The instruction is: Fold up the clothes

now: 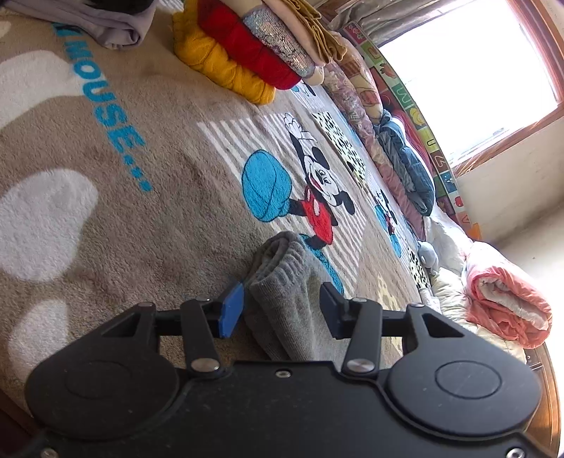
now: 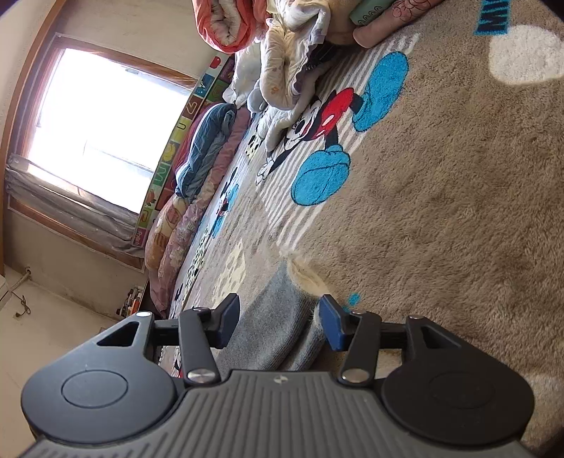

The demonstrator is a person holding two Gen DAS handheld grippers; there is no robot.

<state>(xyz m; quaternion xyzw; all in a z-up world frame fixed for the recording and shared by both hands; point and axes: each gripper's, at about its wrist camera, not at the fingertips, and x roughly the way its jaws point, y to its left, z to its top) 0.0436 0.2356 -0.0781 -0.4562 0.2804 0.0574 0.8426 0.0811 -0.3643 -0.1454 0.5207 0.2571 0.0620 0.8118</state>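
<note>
Both spread, left claw point(image 1: 282, 310) and right claw point(image 2: 278, 322) straddling grey knit garment point(image 1: 282, 296) on bed point(image 1: 123, 229), likely readying a pinch.

We see our right gripper point(image 2: 278, 319) with jaws apart around a folded grey knit garment point(image 2: 273, 329) lying on the beige fleece cartoon-mouse blanket point(image 2: 440, 211).

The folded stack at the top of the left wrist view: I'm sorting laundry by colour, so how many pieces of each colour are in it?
Yellow knit: 1
Red knit: 1
Silver sequinned piece: 1
Beige or tan pieces: at least 1; the layers run off the frame, so I cannot split them
Total: 4 that I can tell apart
</note>
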